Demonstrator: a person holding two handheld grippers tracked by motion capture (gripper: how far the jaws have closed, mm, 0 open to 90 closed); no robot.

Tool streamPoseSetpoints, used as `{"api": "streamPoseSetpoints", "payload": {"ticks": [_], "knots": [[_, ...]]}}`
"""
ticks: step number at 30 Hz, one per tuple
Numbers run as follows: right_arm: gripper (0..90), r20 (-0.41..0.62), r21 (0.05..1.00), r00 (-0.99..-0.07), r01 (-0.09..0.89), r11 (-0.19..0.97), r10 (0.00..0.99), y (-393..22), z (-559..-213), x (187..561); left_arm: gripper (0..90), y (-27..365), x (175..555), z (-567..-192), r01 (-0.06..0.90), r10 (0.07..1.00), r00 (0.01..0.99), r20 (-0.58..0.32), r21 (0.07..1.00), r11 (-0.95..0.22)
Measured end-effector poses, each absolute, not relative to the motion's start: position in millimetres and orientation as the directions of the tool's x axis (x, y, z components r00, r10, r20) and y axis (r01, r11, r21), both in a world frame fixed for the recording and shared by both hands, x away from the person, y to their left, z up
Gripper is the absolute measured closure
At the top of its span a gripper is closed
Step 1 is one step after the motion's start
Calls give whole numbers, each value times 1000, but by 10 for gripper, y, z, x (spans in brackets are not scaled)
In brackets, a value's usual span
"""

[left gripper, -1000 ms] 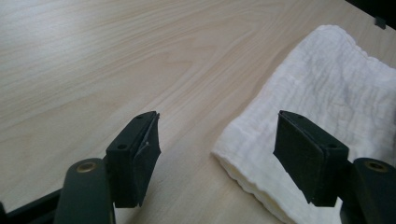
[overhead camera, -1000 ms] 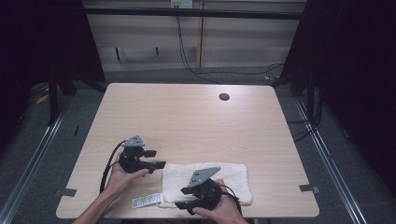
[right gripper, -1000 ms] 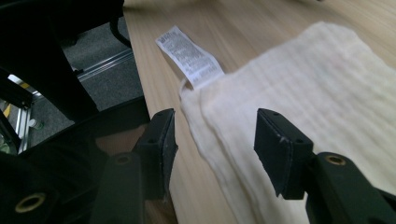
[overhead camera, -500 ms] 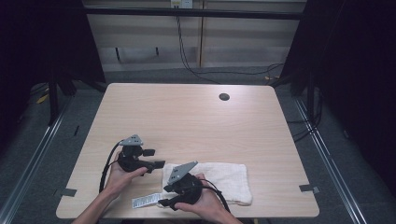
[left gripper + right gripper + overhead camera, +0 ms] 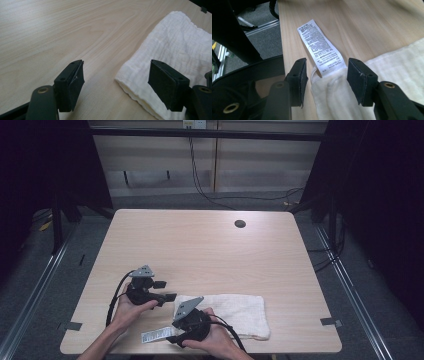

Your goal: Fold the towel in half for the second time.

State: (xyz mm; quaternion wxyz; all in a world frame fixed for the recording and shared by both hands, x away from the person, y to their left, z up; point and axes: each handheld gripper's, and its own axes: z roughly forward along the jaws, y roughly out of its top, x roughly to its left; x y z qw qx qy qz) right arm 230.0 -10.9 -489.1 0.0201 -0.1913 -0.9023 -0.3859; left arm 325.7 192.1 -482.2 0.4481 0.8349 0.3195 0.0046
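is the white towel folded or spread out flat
Folded. The white towel lies as a narrow oblong on the table, and the left gripper view shows stacked layers at its near edge.

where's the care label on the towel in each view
High view: the care label lies flat near the table's front edge, left of the right gripper.
Left gripper view: not in it.
Right gripper view: upper centre, just beyond the jaws.
Shared landmark: the white towel.

- pale wood table (image 5: 210, 250) with a round cable hole (image 5: 240, 224) near its far edge
- grey floor (image 5: 350, 320), metal rails (image 5: 40, 285)
- beige wall panels (image 5: 250, 160), dangling cables (image 5: 197, 175)
- dark surroundings
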Motion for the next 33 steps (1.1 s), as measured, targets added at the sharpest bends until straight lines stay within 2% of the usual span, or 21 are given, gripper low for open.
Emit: {"api": "streamPoseSetpoints", "payload": {"ticks": [13,19,23,26,28,33], "knots": [[516,144,685,-941,319,655,307,-139,-4860,2212,284,1958,3264,-4816,532,545,791,-277,752,-389],[510,112,687,-940,308,658,323,-130,-4954,2145,287,1950,3261,-4817,528,545,794,-269,750,-399],[608,25,711,-941,254,656,337,-145,-4987,2071,290,1943,3269,-4832,533,546,792,-272,745,-402],[646,22,718,-939,254,648,344,-154,-4994,2074,294,1925,3269,-4843,531,543,795,-270,742,-409],[728,24,720,-932,267,641,361,-163,-4995,2091,305,1913,3264,-4848,527,539,800,-264,739,-420],[799,44,721,-924,292,628,380,-184,-4998,2134,389,1862,3273,-4889,522,526,809,-261,731,-440]]}}
